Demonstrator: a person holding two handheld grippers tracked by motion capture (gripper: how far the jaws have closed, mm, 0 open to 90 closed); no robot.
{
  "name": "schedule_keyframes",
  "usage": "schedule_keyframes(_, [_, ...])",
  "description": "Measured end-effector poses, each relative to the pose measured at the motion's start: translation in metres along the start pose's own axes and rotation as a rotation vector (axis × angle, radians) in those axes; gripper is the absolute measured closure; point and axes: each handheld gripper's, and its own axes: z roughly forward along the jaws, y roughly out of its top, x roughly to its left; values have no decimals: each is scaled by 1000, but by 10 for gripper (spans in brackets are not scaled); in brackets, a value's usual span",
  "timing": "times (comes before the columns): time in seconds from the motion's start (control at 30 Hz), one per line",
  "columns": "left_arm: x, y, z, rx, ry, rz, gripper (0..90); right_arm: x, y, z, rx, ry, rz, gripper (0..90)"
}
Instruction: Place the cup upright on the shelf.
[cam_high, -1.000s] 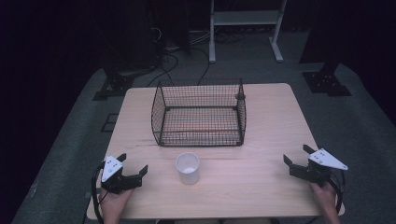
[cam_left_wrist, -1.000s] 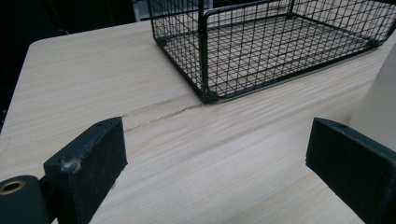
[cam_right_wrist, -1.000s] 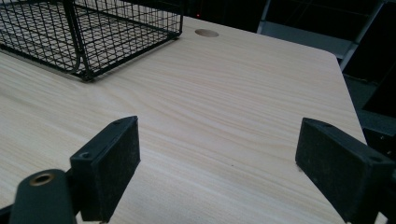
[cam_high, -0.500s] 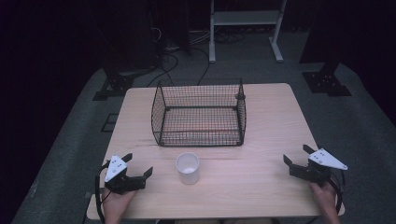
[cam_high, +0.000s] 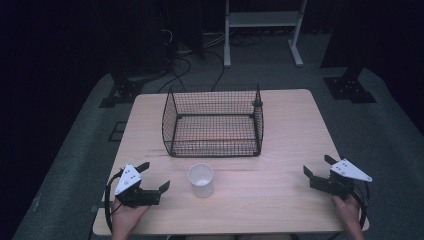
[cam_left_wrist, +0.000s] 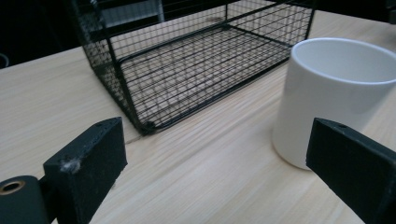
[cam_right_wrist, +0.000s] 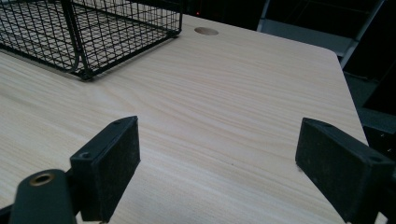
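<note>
The cup (cam_high: 201, 179) stands upright on the table (cam_high: 280, 200), near the front edge, just before the basket (cam_high: 212, 122) and apart from it. The left gripper (cam_high: 154, 178) sits to the cup's left, jaws wide apart, holding nothing; the right gripper (cam_high: 316, 166) sits well off at the right edge, jaws likewise apart and empty. The left gripper view gives the cup's smooth white cylindrical wall and open mouth, and the basket's fine black wire mesh. The right gripper view adds pale wood grain and a round hole (cam_right_wrist: 206, 31) beyond the basket corner.
</note>
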Motion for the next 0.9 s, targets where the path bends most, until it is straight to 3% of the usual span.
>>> schedule_keyframes(0.13, [0,4,-1,-4,-24,-1,43,0,0,0,1,0,-4,131])
schedule_keyframes(0.53, [-9,29,1,4,-122,48,27,0,0,1,4,-4,0,131])
schedule_keyframes(0.9, [-20,41,6,28,-197,94,25,0,0,1,10,-4,3,131])
